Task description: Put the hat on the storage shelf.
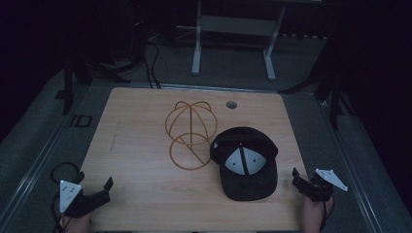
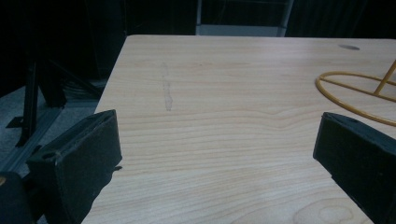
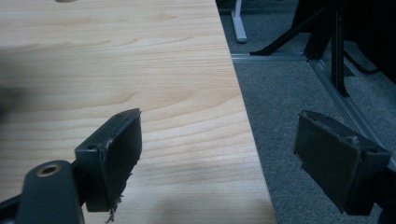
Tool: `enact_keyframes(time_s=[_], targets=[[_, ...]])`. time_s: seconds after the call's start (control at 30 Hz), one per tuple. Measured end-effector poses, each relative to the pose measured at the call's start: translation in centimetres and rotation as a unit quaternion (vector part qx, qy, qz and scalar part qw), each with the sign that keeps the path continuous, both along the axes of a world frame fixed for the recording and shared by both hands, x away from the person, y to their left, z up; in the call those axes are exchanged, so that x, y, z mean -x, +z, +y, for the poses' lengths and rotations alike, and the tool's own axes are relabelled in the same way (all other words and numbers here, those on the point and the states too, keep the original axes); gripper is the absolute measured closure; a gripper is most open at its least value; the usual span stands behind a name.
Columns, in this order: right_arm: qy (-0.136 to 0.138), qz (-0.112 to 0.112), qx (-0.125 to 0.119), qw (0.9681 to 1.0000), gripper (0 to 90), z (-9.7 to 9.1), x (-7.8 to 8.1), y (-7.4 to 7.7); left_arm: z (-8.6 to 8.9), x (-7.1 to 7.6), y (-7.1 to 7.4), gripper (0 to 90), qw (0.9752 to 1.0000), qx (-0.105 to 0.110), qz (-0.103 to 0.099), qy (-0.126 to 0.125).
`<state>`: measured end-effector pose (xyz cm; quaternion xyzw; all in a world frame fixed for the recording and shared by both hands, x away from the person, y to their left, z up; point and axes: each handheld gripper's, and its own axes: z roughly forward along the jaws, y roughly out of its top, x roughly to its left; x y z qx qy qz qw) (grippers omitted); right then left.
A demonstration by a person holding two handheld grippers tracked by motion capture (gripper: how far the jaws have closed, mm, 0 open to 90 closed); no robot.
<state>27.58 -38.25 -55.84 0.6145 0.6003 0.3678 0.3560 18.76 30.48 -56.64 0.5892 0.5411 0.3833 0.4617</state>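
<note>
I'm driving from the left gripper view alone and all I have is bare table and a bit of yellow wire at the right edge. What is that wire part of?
Observer: A yellow wire hat stand, a domed frame on a round base ring.
Operator: Anything beside it?
Observer: A black cap lies upside down, touching the stand's right side.
Operator: And my right gripper?
Observer: The right gripper sits at the table's near right edge, jaws open, one over the table and one over the carpet.
</note>
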Motion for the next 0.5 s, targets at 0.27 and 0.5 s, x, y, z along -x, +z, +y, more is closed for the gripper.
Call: enact_keyframes(time_s=[0.27, 0.5], targets=[[0.011, 0.012, 0.012, 0.9998, 14.4, 0.2, -0.3, 0.0, -0.4, 0.1, 0.2, 1.4, 0.9999, -0.002, -0.002, -0.013], [0.043, 0.005, -0.055, 0.9975, 13.7, -0.3, -0.4, 1.8, -1.1, 0.2, 0.3, 1.4, 0.9995, -0.004, -0.017, -0.027]])
